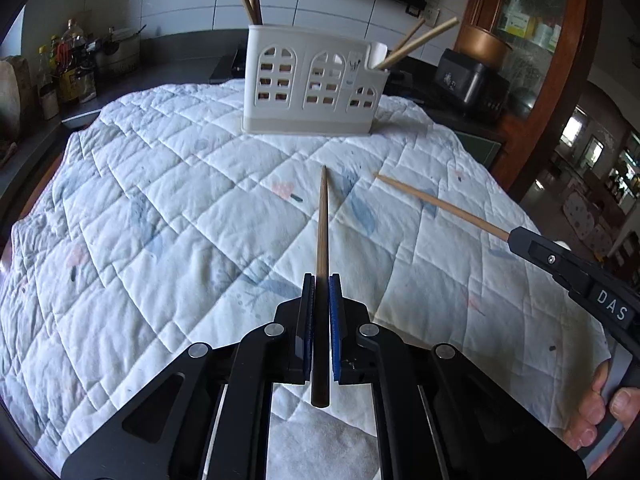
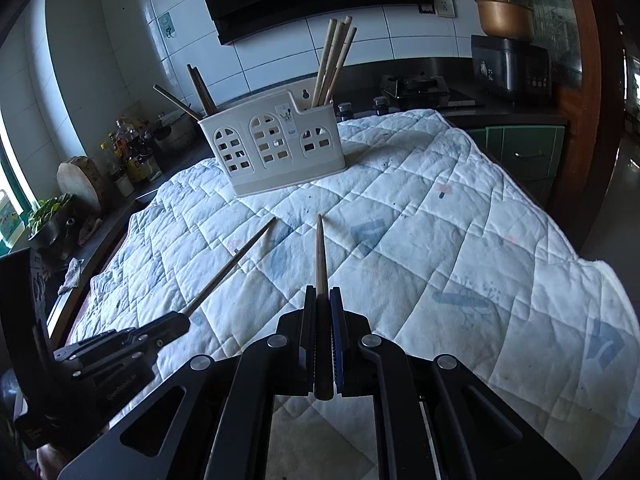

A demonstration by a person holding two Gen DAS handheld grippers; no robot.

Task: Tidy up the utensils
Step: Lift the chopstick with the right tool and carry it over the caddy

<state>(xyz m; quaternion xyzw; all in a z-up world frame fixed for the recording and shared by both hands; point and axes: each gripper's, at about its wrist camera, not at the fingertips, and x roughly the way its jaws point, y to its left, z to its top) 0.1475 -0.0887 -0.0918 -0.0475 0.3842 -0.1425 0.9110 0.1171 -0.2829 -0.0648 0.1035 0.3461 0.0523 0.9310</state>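
a: both tongs loaded. left gripper (image 1: 321, 280) has its jaws drawn in almost fully, pads clamped on a thin tapered wooden chopstick (image 1: 322, 220). right gripper (image 2: 323, 292) is likewise nearly closed on a second slim wooden chopstick (image 2: 320, 248). each stick runs back between the pads and juts out behind them, with the pointed end ahead.

b: where's the target?

a: cream plastic utensil caddy with arched window cut-outs (image 1: 312, 84), ahead of both tongs and beyond the stick tips, standing on the white quilted cloth (image 1: 180, 200). more chopsticks already stand in its left and right compartments.

b: risks?

a: judgement only: the sticks are thin and held well back from their tips, so either could pivot in the pads when its point touches the caddy rim. the two tips also lie near each other ahead of the tongs and could cross if both go in together. a nudge to the light caddy might tip it on the soft cloth.

b: pose?

a: both tongs angled downward toward the cloth, side by side, the right one's person's hand (image 1: 600, 412) wrapped on its handle.
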